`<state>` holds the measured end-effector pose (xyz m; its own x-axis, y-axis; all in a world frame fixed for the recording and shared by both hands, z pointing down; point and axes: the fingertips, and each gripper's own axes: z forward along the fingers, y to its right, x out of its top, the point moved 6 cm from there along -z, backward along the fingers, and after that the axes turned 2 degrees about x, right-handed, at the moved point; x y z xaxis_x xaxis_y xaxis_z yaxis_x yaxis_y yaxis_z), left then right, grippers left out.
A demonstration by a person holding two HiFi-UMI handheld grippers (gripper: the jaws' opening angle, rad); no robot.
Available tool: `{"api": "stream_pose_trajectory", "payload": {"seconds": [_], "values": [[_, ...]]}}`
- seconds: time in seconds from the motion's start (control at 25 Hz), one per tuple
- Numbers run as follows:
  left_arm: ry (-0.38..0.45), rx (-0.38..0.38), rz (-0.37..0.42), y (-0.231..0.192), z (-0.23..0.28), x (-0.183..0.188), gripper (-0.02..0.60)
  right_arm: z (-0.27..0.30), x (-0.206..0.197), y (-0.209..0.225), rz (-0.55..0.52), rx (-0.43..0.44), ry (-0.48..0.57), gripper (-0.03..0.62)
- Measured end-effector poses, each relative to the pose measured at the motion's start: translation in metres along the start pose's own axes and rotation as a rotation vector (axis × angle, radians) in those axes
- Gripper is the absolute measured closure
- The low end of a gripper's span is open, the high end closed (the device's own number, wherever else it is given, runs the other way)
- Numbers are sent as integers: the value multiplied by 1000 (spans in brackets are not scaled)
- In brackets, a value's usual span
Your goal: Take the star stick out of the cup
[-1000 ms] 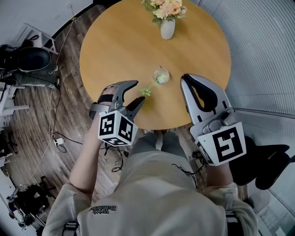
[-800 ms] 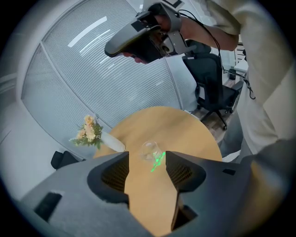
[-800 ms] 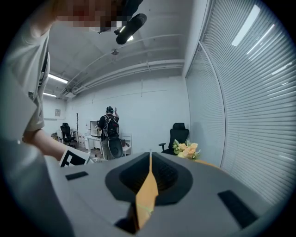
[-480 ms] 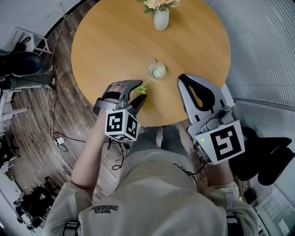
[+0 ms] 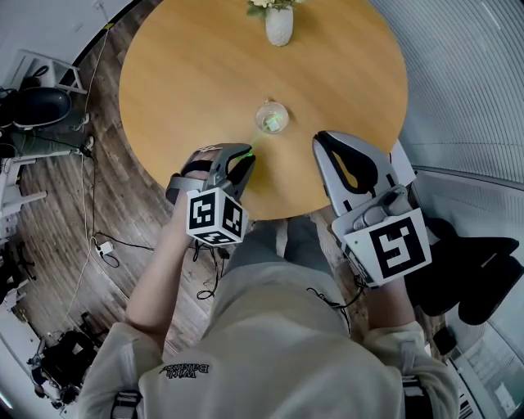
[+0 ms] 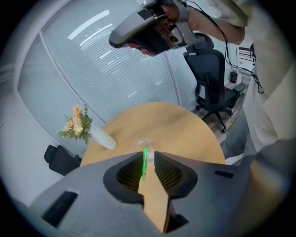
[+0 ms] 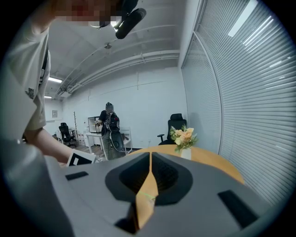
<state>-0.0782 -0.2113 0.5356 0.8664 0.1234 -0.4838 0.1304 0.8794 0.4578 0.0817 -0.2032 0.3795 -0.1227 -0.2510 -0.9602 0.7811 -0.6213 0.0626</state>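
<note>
A clear cup stands on the round wooden table, and a green star stick leans out of it toward the near left. My left gripper is at the stick's outer end, and its jaws are closing with the stick between them. In the left gripper view the green stick runs up the narrow gap of the left gripper toward the cup; a little room still shows beside it. The star itself is hidden by the jaws. My right gripper hovers shut and empty at the table's near right edge.
A white vase of flowers stands at the table's far edge, well behind the cup. A black office chair and a slatted wall lie to the right. Another person stands far off by desks.
My left gripper has moved forward onto the star end of the stick and its jaws have narrowed around it. The right gripper has barely moved.
</note>
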Motion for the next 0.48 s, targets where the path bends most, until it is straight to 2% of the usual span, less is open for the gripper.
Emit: {"api": "stream_pose_trajectory", "payload": {"seconds": [0.12, 0.36, 0.48], "values": [[25, 27, -43, -3, -3, 2, 543, -2, -1, -1, 5, -1, 1, 559], [37, 53, -100, -3, -9, 8, 549, -13, -5, -2, 7, -9, 1, 559], [66, 63, -160, -9, -19, 14, 549, -18, -4, 0, 7, -15, 4, 559]]}}
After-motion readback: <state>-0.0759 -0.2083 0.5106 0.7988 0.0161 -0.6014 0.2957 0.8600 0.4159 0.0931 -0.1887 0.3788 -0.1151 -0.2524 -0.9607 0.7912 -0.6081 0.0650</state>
